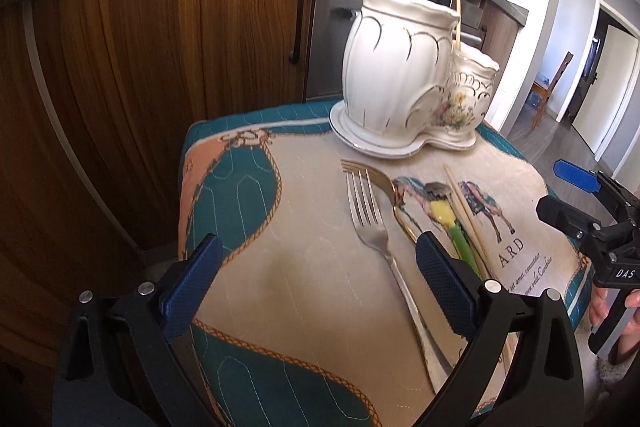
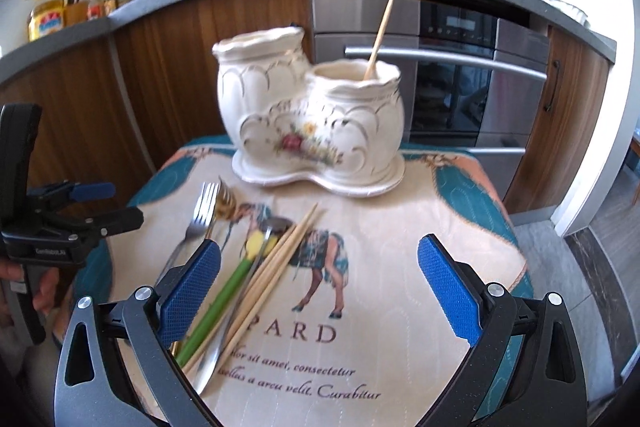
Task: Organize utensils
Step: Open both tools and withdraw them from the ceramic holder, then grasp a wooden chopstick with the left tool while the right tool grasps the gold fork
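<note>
Left wrist view: my left gripper (image 1: 316,283) has its jaws spread wide with nothing between the pads; the steel fork (image 1: 370,223) lies on the cloth (image 1: 280,211) in the gap ahead of them. My right gripper (image 2: 320,291) is likewise wide apart and empty, and the chopsticks (image 2: 280,267) run just inside its left pad.

The utensils sit in a tight bunch in front of the holder (image 2: 312,115): the steel fork, a gold fork (image 2: 224,205) overlapping its tines, a green-handled tool (image 2: 228,287), what looks like a spoon (image 2: 276,225) under it, and the loose chopsticks. One stick (image 2: 380,35) already stands in the holder's smaller pot; the taller pot looks empty from here, though I cannot see to its bottom.

My worry is the crowding. If I close on one handle I may pinch its neighbour too, then drop it halfway. The forks are crossed at the tines, so lifting one could drag the other. Thin sticks can roll or slip out of flat pads. The cloth is soft and may bunch under a low approach. Both grippers are near each other, so they could collide. A hard knock could also tip the holder.
</note>
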`<state>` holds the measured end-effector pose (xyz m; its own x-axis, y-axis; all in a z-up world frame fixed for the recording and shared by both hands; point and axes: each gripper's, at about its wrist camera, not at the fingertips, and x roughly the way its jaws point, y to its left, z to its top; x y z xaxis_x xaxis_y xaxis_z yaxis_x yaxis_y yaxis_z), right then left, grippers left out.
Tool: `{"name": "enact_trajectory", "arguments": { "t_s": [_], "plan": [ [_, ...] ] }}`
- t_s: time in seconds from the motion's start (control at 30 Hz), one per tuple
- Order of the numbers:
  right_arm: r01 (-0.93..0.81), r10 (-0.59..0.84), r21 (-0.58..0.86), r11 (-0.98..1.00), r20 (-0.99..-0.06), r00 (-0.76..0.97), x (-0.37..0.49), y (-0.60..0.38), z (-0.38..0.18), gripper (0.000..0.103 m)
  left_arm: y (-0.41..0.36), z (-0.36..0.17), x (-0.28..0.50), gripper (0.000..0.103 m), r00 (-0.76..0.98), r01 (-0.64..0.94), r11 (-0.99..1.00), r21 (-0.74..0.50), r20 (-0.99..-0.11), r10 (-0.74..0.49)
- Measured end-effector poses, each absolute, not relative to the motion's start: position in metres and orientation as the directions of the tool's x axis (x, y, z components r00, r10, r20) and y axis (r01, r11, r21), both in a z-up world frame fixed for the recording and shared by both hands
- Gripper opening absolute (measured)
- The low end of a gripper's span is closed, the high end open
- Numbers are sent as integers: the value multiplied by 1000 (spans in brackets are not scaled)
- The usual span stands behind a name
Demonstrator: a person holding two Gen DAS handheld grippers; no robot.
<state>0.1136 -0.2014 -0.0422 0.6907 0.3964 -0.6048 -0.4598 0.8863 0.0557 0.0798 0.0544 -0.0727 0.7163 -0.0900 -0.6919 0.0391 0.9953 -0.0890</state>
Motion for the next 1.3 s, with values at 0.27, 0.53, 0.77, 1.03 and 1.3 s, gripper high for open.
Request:
{"name": "enact_trajectory", "arguments": {
  "t_s": [0.27, 0.53, 0.77, 1.03, 1.3],
  "plan": [
    [-517, 423, 39, 855, -629, 652, 106, -178, -48, 98, 66, -76, 80, 96, 706, 14, 994, -112, -702, -89],
    [-510, 409, 45, 859, -660, 631, 110, -176, -57, 96, 61, -74, 79, 96, 706, 33, 992, -125, -700, -111],
    [-491, 397, 58, 869, -674, 623, 113, -188, -60, 82, 34, -74, 81, 87, 675, 119, 984, -131, -716, -177],
    [-365, 327, 88, 927, -668, 668, 125, -234, -57, 57, -34, -75, 87, 48, 610, 278, 950, -140, -738, -288],
    [-345, 348, 138, 928, -650, 676, 125, -256, -57, 57, -96, -89, 112, 11, 543, 324, 943, -70, -803, -246]
  ]
}}
